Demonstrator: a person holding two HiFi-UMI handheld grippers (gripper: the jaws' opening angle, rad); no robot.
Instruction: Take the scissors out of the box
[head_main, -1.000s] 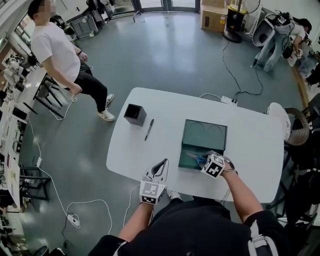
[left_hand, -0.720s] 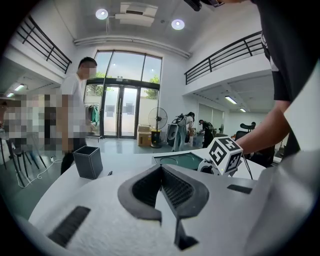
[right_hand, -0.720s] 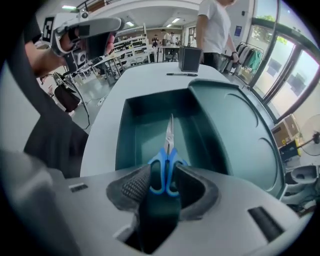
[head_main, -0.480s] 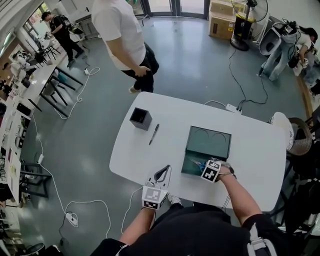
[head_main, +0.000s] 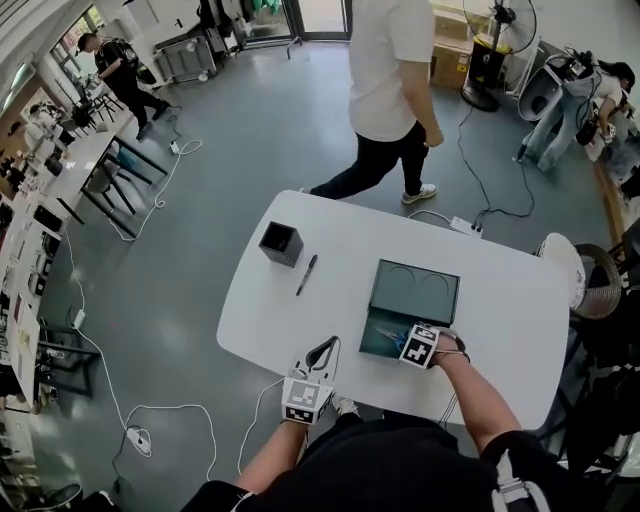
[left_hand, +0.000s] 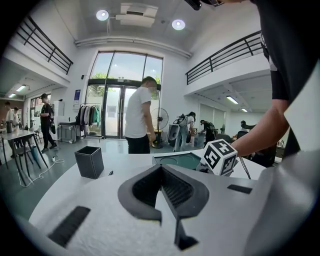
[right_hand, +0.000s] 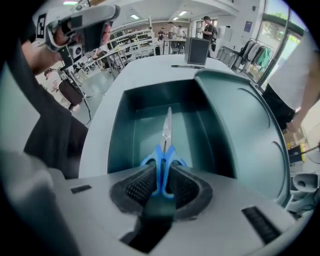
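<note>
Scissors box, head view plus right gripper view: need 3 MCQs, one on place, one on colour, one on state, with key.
1. Where do the scissors lie?
A in the box
B on the table beside it
C on the floor

2. What colour are the scissors' handles?
A red
B blue
C black

3. The box's lid is:
A shut
B missing
C open, laid back

Key:
1 A: the right gripper view shows them inside the box's walls.
2 B: the loops show blue in that view.
3 C: the head view shows the lid lying flat behind the open box.
</note>
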